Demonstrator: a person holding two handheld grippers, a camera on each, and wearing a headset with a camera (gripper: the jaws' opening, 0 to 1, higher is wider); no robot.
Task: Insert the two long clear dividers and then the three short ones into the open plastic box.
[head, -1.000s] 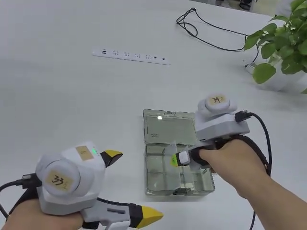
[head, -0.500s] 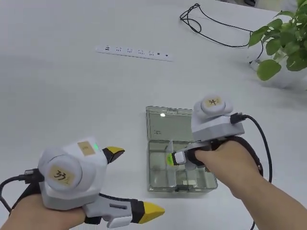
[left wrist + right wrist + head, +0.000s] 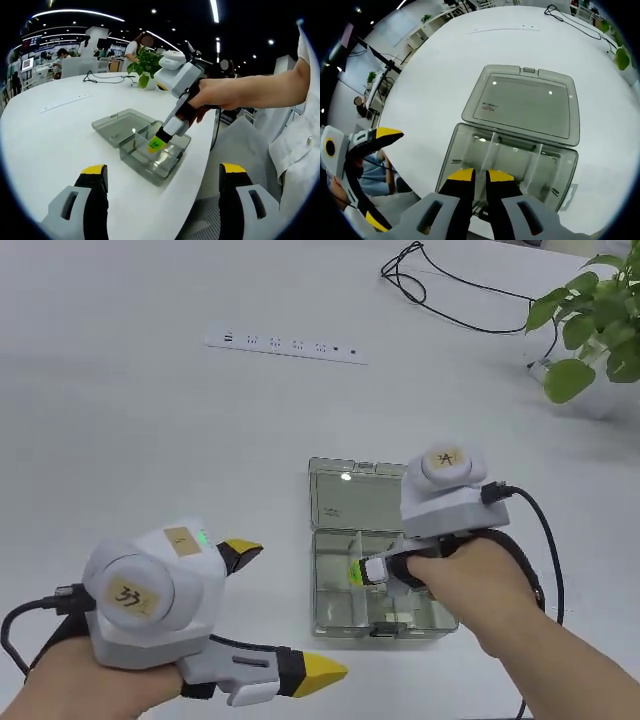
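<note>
At seven o'clock in the head view, the left gripper (image 3: 285, 610) hangs wide and empty. Beyond it, at centre, the right gripper (image 3: 480, 175) pinches a clear divider (image 3: 489, 147) standing inside the open plastic box (image 3: 316, 585). If the divider tilts, its ends may miss the wall slots and jam, or shove the unheld box.

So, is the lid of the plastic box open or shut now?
Open. The lid lies folded back flat, and the plastic box shows its inside.
</note>
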